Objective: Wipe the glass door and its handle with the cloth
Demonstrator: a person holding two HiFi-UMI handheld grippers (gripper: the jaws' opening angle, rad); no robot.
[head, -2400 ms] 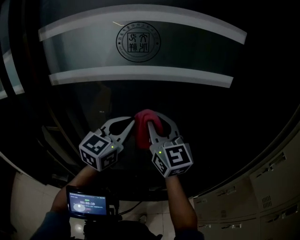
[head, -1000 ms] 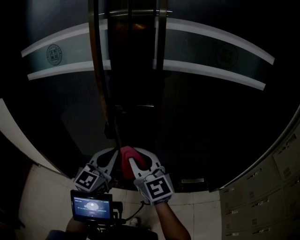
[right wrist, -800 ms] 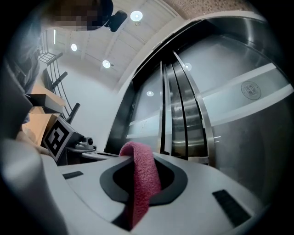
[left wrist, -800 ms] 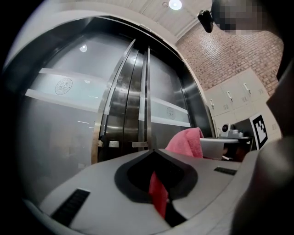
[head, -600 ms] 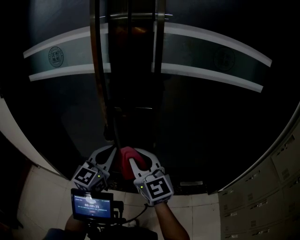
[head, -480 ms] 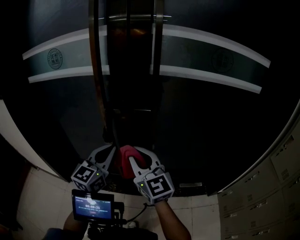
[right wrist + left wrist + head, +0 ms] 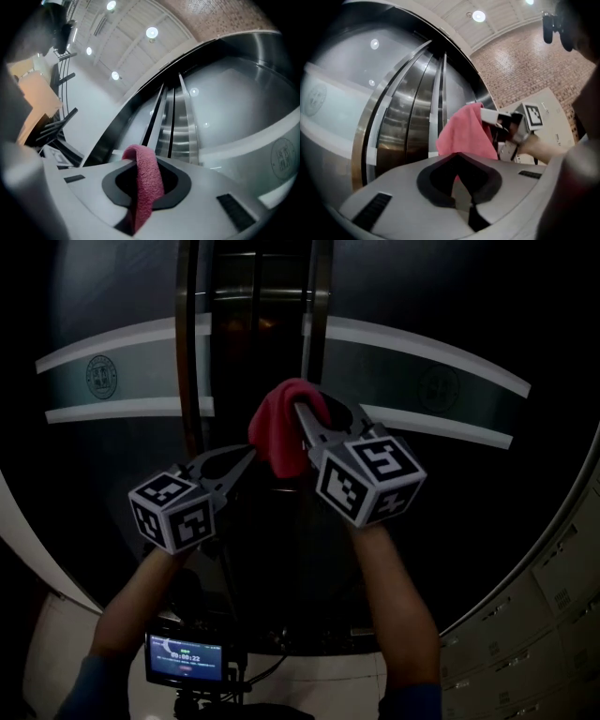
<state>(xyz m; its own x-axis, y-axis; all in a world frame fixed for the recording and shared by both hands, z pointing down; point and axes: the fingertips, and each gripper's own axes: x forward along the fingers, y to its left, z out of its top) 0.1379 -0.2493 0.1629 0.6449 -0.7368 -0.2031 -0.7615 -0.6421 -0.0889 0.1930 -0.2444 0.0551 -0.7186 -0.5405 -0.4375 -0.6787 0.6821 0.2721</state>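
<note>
My right gripper (image 7: 302,412) is clamped on the cloth (image 7: 279,432), which runs down between its jaws. Half a second ago both grippers sat low at 6 o'clock. Now they are up at the centre, with the cloth between the two handles (image 7: 187,362), level with the band (image 7: 422,348) on the door (image 7: 469,484). My left gripper (image 7: 249,455), at 8 o'clock of the cloth, has its jaws pressed together on nothing.

Cloth (image 7: 149,187) pink, fuzzy terry; glass door (image 7: 122,381) glossy, frosted bands; handle (image 7: 187,352) brushed metal; right tool (image 7: 140,163) matt grey plastic.
</note>
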